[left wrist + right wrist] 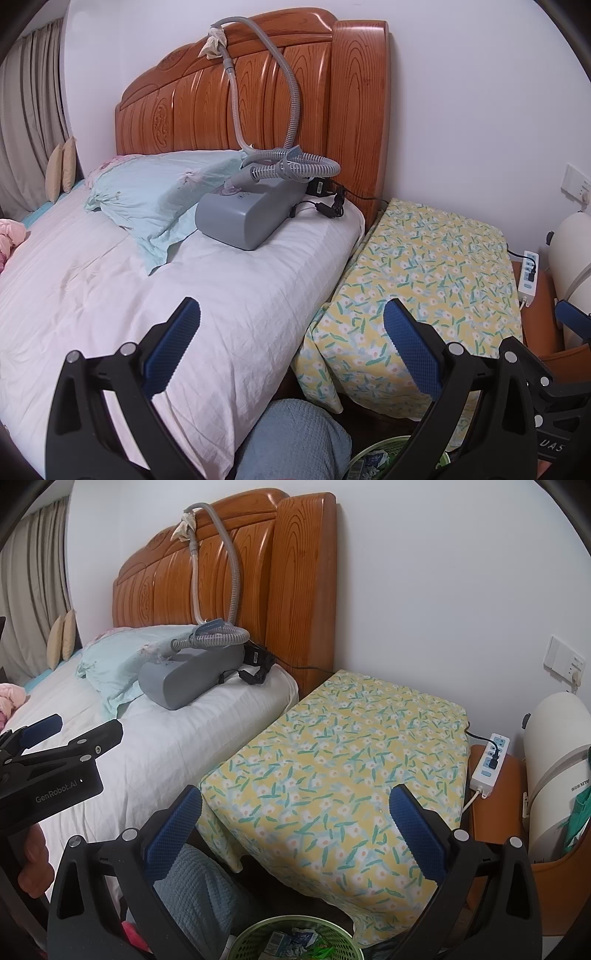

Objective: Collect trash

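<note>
A green mesh waste basket (295, 939) with crumpled wrappers and paper in it stands on the floor at the bottom of the right wrist view; its rim also shows in the left wrist view (373, 452). My left gripper (291, 325) is open and empty, over the bed's edge. It also shows from the side in the right wrist view (77, 727). My right gripper (295, 812) is open and empty, above the basket and in front of the flowered cover. No loose trash shows on the bed or the cover.
A bed with a white sheet (110, 280), a pale green pillow (155, 192) and a grey machine (243, 214) with a hose. A bedside stand under a yellow flowered cloth (343, 753). A power strip (489, 764), a white cylinder (554, 775), a blue towel (199, 890).
</note>
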`<act>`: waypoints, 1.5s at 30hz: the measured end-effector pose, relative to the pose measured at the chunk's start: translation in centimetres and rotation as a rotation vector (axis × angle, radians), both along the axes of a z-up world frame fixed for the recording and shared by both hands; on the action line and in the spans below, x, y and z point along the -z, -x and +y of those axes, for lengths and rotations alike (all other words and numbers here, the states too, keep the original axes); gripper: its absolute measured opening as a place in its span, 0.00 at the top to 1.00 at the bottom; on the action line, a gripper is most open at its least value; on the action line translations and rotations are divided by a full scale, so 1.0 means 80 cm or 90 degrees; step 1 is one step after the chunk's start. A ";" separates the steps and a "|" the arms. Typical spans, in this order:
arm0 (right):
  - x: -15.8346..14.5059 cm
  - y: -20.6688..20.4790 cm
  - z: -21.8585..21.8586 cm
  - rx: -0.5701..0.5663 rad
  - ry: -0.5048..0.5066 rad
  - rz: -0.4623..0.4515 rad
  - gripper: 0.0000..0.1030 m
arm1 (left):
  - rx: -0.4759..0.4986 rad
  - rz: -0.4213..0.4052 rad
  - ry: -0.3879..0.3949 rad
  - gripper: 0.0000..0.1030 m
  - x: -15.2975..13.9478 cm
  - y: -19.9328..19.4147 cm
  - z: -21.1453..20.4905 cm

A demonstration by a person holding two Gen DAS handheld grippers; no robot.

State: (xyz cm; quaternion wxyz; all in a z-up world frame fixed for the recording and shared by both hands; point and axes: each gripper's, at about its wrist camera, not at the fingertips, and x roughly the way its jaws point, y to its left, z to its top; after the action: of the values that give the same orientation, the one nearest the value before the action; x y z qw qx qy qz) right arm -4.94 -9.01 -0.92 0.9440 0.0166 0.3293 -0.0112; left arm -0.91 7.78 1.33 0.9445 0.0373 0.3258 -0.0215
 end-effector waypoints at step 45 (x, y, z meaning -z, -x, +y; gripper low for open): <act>0.018 -0.003 -0.024 0.050 0.021 0.030 0.02 | 0.040 0.025 -0.003 0.08 0.016 0.003 -0.031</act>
State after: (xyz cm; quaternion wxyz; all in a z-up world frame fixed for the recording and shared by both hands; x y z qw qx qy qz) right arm -4.72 -10.91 -2.35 0.9351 0.0133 0.3500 -0.0543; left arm -1.12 5.28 0.01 0.9366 0.0492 0.3433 -0.0510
